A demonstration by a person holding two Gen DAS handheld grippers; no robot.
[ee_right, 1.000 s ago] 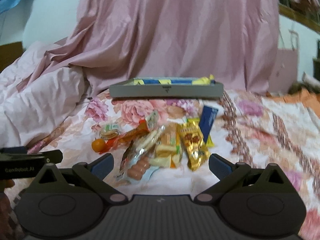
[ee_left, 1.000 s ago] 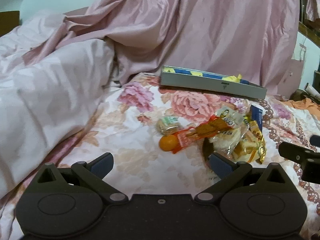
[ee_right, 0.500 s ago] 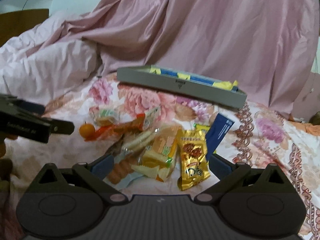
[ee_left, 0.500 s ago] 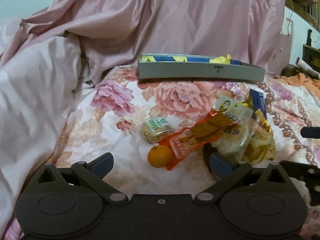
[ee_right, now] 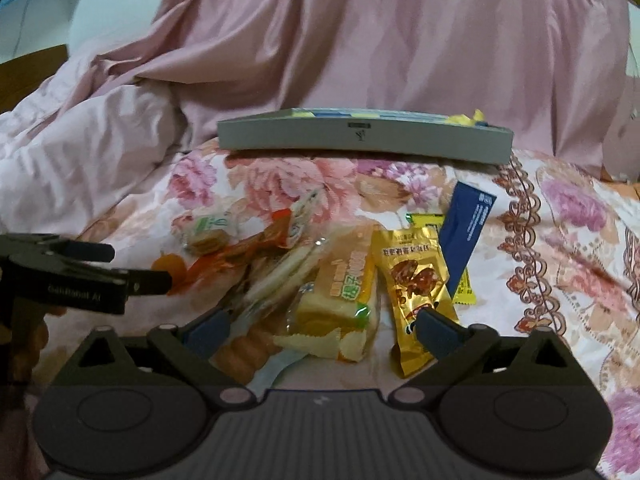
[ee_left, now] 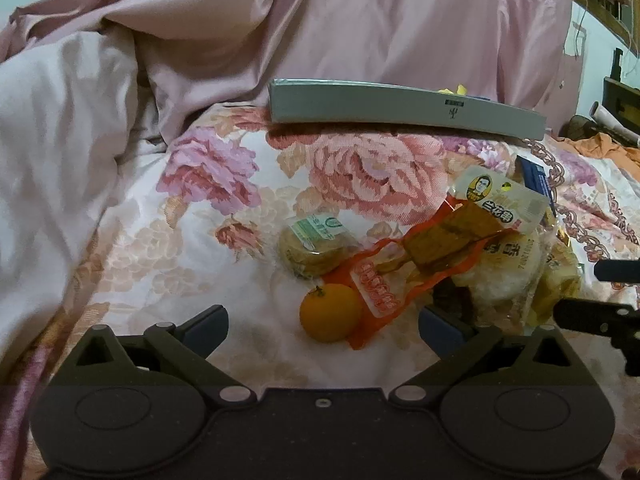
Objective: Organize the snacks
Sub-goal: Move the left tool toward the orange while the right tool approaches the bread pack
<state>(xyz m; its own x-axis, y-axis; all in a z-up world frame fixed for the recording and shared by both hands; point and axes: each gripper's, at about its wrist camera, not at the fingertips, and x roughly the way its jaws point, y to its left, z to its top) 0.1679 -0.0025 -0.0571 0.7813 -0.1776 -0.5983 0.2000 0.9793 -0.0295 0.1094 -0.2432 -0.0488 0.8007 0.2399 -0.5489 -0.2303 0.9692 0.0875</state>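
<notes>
While both tools gape, the orange (ee_left: pixel 330 312) lies between the left tool (ee_left: pixel 323 326) tips.

The left gripper (ee_left: pixel 323 326) sits low and level, its two blue-tipped fingers (ee_left: pixel 206 324) spread wide with nothing between them. The right gripper (ee_right: pixel 322 330) is posed the same way, fingers (ee_right: pixel 434 330) parted and gripping nothing. Each shows in the other's view: the right one juts in beside the left's right finger, the left one beside the right's left finger.
</notes>
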